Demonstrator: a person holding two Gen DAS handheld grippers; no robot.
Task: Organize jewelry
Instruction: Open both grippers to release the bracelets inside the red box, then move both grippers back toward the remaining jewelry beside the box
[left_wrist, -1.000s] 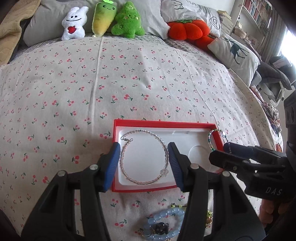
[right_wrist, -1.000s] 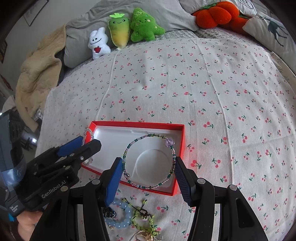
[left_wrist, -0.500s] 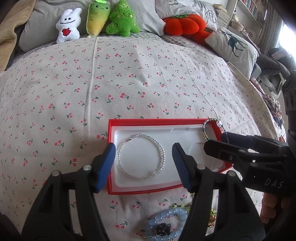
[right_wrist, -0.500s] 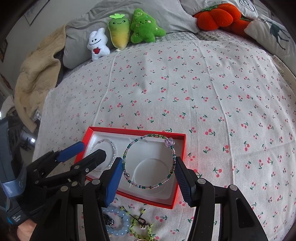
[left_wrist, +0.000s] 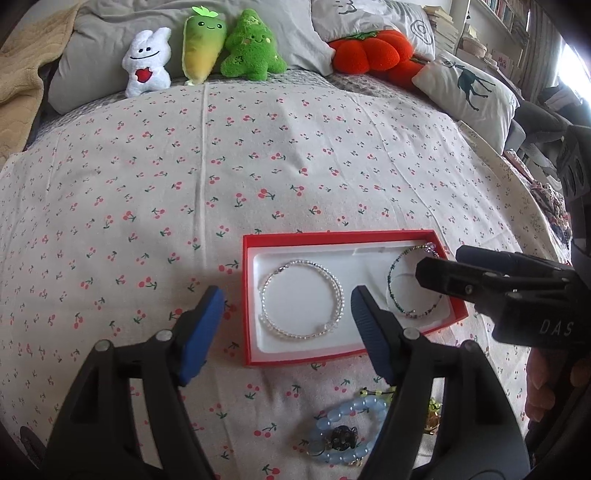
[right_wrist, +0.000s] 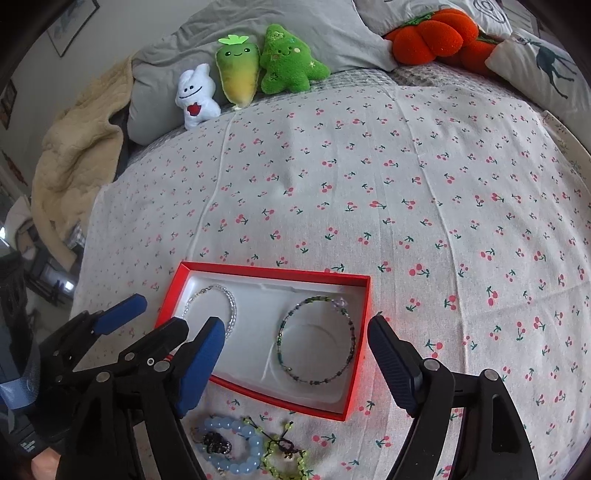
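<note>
A red box (left_wrist: 248, 295) with a white liner lies on the cherry-print bed (left_wrist: 258, 166), holding a clear beaded bracelet (left_wrist: 301, 304) in its left half and a green beaded bracelet (right_wrist: 317, 341) in its right. The left hand-held gripper (left_wrist: 286, 325) hangs above the box's left end with its jaws apart, just widened and empty. The right hand-held gripper (right_wrist: 295, 354) hangs over the green bracelet, its jaws likewise just spread wider and gripping nothing. A blue bead bracelet (right_wrist: 231, 448) and a yellow-green one (right_wrist: 284, 456) lie on the bed near the box's near side.
</note>
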